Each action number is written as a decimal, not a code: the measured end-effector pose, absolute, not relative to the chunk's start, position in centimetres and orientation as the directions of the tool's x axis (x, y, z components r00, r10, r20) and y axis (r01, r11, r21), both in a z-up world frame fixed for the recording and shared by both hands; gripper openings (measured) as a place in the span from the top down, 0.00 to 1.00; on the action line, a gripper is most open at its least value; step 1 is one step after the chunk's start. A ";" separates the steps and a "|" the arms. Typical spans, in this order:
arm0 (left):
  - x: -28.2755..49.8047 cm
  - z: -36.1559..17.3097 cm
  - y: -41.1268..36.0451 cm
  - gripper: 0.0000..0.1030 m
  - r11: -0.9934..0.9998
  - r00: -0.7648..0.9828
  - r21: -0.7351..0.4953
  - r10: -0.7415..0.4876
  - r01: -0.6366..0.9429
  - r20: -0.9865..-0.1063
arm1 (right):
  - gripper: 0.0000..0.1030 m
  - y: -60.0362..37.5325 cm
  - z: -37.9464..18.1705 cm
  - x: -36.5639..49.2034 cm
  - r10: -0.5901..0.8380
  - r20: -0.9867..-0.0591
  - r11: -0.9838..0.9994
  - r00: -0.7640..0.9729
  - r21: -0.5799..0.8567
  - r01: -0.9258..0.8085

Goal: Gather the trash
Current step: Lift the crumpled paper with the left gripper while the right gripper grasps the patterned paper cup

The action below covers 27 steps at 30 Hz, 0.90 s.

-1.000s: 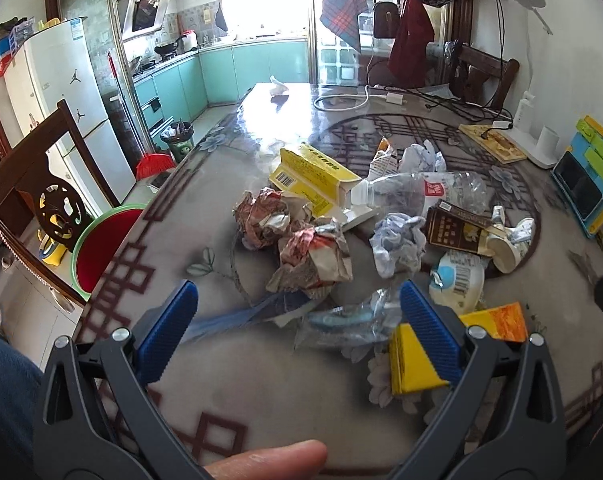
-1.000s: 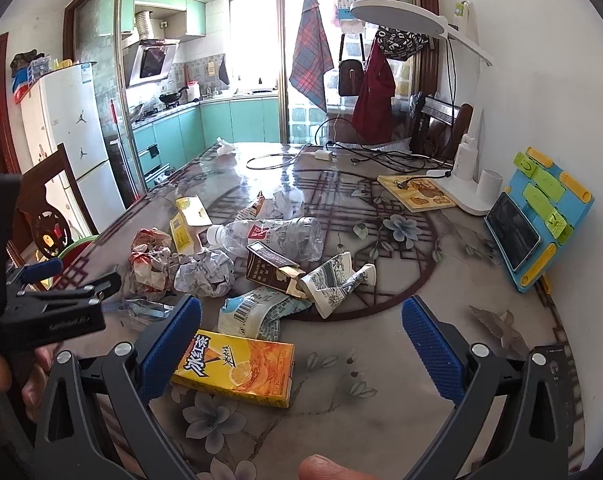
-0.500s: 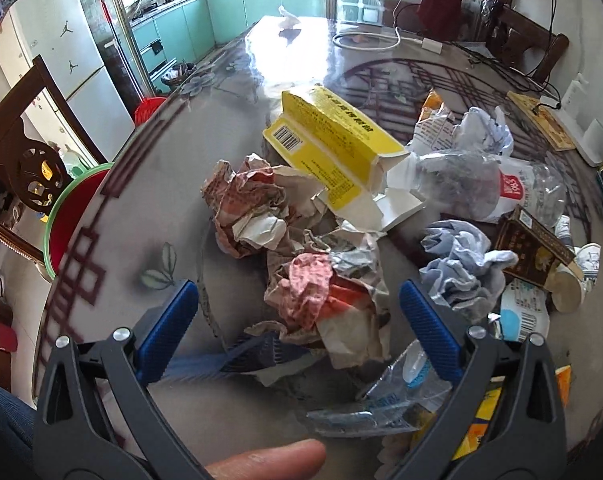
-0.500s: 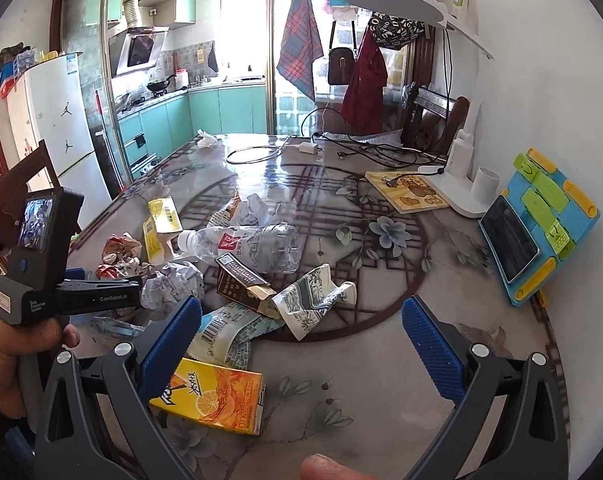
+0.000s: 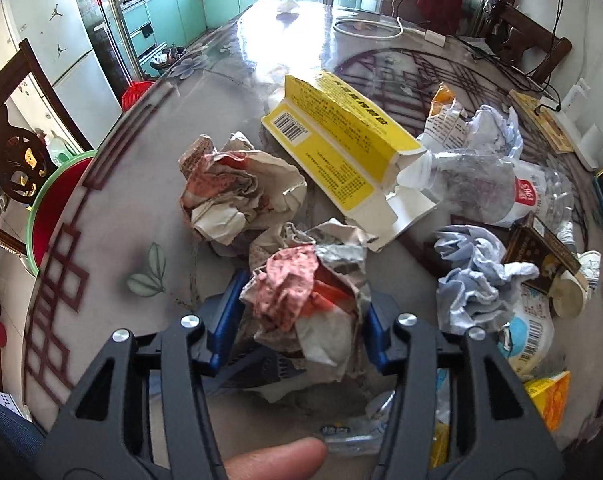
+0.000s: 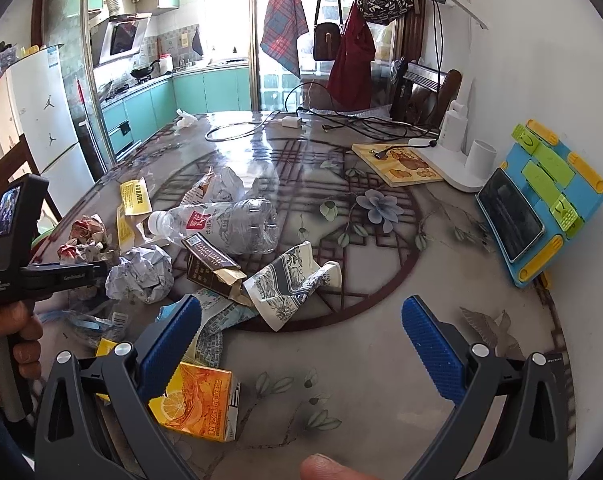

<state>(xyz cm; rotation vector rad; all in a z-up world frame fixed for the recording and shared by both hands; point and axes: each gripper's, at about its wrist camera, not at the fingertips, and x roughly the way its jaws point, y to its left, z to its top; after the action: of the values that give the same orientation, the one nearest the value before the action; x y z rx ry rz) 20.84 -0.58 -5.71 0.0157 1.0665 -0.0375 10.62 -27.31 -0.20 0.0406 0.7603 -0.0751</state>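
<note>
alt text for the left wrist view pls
The left claw is closing on a crumpled red-and-white paper wad on a patterned table. Beyond lie another paper wad, a yellow carton and a clear plastic bottle.

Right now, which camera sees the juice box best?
The right wrist view. The juice box lies close and nearly whole, orange front up, partly behind the open right gripper. The left wrist view catches only an orange corner at its right edge, behind the left gripper closing around a paper wad.

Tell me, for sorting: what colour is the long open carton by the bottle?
Yellow carton, white inside; clearest in left wrist view.
</note>
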 end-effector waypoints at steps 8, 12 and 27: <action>17.2 -1.2 -0.9 0.52 0.990 0.561 0.015 -0.068 0.143 -0.825 | 0.06 -28.2 -0.9 14.0 -0.073 -0.732 0.992 0.678 0.019 0.127; 16.0 0.5 -0.6 0.52 0.980 0.593 0.033 -0.090 0.194 -0.800 | 0.06 -29.7 -2.1 16.8 -0.025 -0.791 0.965 0.611 0.141 0.222; 14.7 2.9 2.5 0.50 0.967 0.640 -0.003 -0.169 0.253 -0.749 | 0.17 -29.8 -6.8 21.4 -0.038 -0.879 0.879 0.475 0.197 0.434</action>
<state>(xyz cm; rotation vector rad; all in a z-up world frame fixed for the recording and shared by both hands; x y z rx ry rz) 14.66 2.51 2.94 0.1058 0.8422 -0.2413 21.39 -29.75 -6.79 0.4261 1.0425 -0.2994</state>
